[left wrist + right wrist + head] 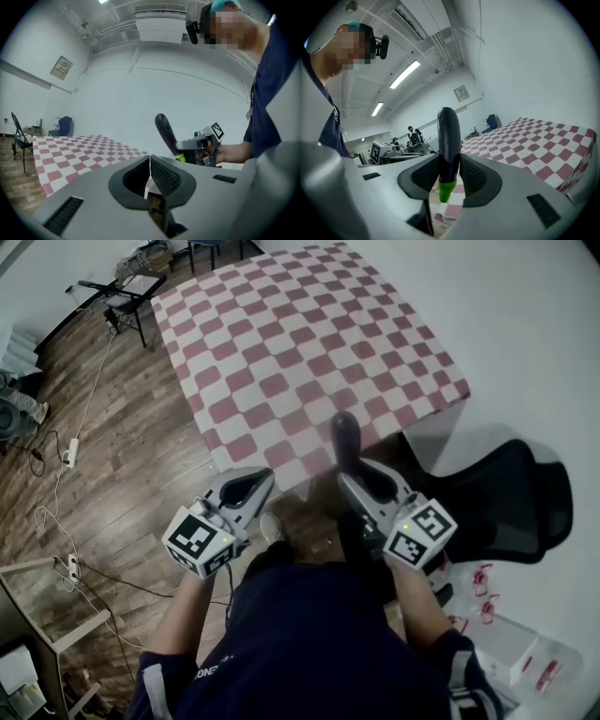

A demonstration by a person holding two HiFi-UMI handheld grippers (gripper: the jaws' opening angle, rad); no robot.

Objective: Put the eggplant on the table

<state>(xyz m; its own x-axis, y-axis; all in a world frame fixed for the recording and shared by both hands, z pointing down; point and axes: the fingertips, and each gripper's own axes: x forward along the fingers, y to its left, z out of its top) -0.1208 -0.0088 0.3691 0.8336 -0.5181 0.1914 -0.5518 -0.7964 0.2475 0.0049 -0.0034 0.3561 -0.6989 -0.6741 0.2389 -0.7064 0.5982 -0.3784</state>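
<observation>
A dark purple eggplant (448, 140) with a green stem end stands between the pads of my right gripper (450, 174), which is shut on it. In the head view the eggplant (345, 439) sticks forward from the right gripper (361, 482) over the near edge of the table (309, 343), which wears a red and white checked cloth. My left gripper (246, 493) hangs just short of that edge, to the left of the right one. Its jaws meet with nothing between them in the left gripper view (150, 176), which also catches the eggplant (165, 132) off to the right.
A black office chair (511, 502) stands to the right of me, close to the table's near right corner. Cables and a power strip (71, 454) lie on the wooden floor to the left. A white box (502, 643) sits at the lower right.
</observation>
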